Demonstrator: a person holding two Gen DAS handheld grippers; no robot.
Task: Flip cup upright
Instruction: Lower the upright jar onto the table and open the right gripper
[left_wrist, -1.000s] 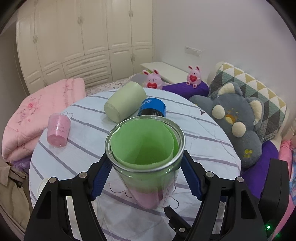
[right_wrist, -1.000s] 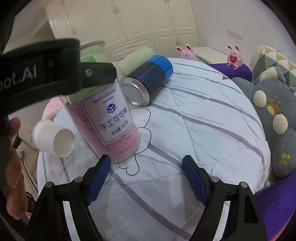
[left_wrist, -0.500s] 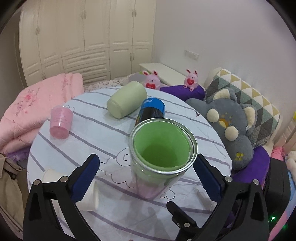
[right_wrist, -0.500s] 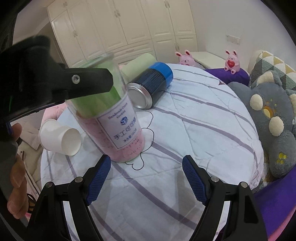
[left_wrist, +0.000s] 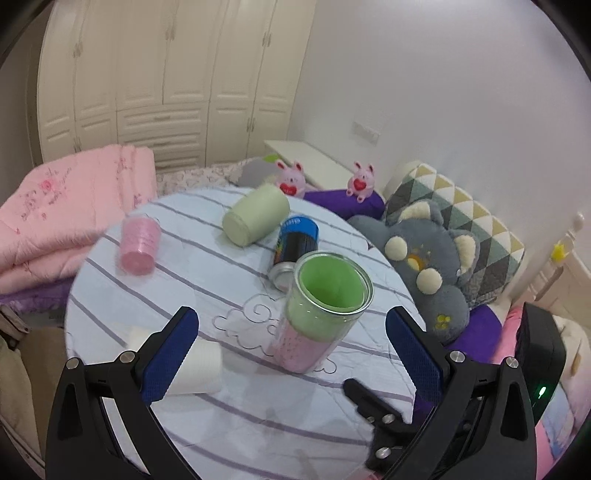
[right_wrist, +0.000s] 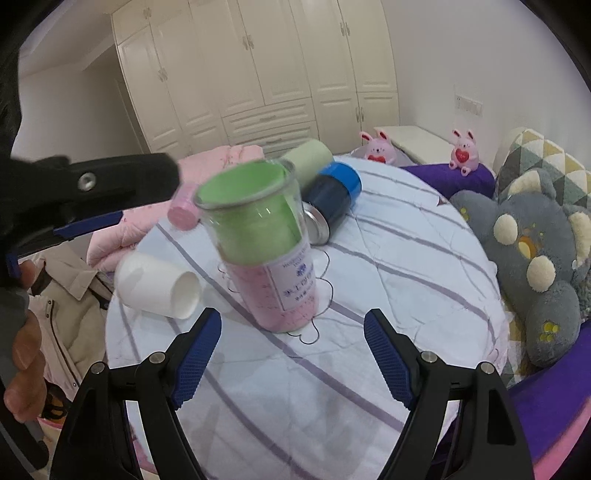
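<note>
cup (left_wrist: 325, 314) upright beyond left gripper (left_wrist: 291, 354) | both wide, right gripper (right_wrist: 293, 356) empty

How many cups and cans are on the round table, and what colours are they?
Clear jar with green and pink inside: 1
Pink cup: 1
Pale green cup: 1
White cup: 1
Blue can: 1
Total: 5
</note>
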